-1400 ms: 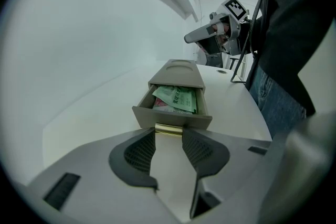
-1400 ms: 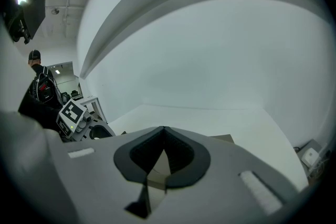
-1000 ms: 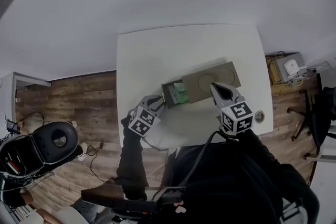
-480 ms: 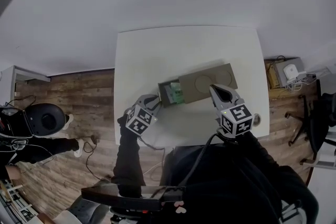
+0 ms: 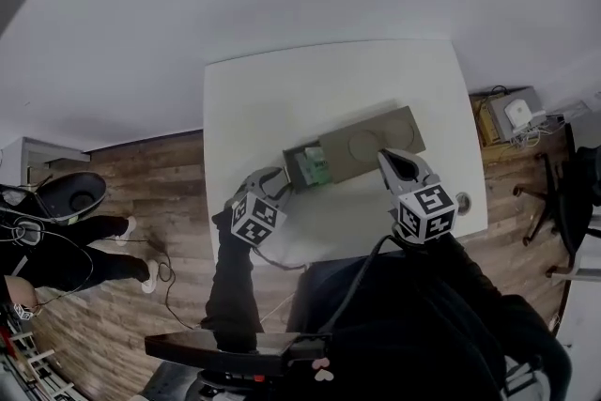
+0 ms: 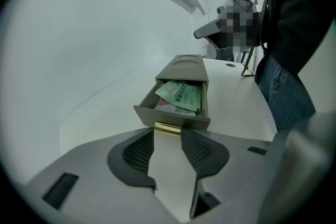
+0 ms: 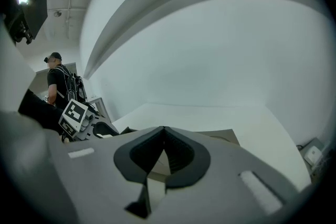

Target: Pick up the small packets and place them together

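A tan box lies on the white table, its drawer pulled out to the left. Green small packets lie stacked in the drawer. My left gripper sits at the drawer front with the brass handle at its fingertips. Its jaws have just been opening and the pads do not press on the handle. In the head view that left gripper is just left of the drawer. My right gripper is shut and empty, hovering over the box top, near the box's front right edge.
The table's near edge runs just behind both grippers, with a round grommet at its right. A person stands on the wooden floor to the left. A low shelf with devices and a chair are on the right.
The box, the open drawer and both grippers keep their places. On the floor at the left, the dark round stool has gone from view and a person shows there instead.
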`<state>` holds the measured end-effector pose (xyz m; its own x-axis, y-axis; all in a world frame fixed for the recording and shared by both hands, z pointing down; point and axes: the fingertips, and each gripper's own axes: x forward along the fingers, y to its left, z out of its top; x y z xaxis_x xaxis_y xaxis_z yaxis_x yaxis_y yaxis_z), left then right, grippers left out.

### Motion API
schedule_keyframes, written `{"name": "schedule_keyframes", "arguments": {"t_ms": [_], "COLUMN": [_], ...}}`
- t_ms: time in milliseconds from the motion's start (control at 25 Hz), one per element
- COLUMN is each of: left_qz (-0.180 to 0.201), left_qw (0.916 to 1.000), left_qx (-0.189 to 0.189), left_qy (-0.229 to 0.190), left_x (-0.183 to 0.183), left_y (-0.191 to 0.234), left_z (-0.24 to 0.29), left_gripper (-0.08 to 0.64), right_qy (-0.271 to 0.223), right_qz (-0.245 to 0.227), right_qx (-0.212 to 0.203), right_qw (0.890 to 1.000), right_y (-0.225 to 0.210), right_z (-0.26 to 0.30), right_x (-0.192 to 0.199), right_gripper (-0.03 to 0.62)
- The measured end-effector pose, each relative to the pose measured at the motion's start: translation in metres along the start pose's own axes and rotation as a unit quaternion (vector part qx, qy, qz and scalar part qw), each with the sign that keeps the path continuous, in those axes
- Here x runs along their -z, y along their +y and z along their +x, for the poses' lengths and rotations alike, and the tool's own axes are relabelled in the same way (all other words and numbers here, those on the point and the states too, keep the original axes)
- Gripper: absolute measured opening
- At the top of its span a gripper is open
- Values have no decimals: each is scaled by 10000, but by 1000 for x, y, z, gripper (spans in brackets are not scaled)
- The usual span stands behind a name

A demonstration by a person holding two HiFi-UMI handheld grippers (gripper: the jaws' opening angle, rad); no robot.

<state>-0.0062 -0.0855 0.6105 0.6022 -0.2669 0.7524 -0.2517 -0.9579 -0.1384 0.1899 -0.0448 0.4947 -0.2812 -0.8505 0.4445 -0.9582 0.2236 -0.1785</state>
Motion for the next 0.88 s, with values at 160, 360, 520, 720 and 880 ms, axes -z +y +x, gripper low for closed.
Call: {"name": "schedule_keyframes", "arguments": {"t_ms": [160, 360, 520, 720, 880], "left_qz": [354, 835, 1033, 1062, 1041], "left_qw": [9986, 9918, 9862, 9849, 9854], "left_qx": [401, 963, 1291, 1351, 1333], "left_qy": [13, -39, -63, -204, -188], "left_x": [-2, -4, -4, -6, 3], "left_y": [2, 0, -2, -1, 5], "left_z": [3, 7, 10, 7, -1], "left_gripper": [164, 164, 164, 164, 164], "right_qy": [-29, -67, -97, -87, -63], "right_qz": [138, 205, 190, 205, 164], "right_qx": [190, 435, 590, 694, 677], "right_qw": [9997, 9988, 9980, 9973, 9975], "right_y": [7, 8, 8, 10, 23], "right_z": [4, 6, 6, 8, 16], "right_x": [2, -1, -3, -5, -6], "right_gripper": [2, 2, 2, 2, 2]}}
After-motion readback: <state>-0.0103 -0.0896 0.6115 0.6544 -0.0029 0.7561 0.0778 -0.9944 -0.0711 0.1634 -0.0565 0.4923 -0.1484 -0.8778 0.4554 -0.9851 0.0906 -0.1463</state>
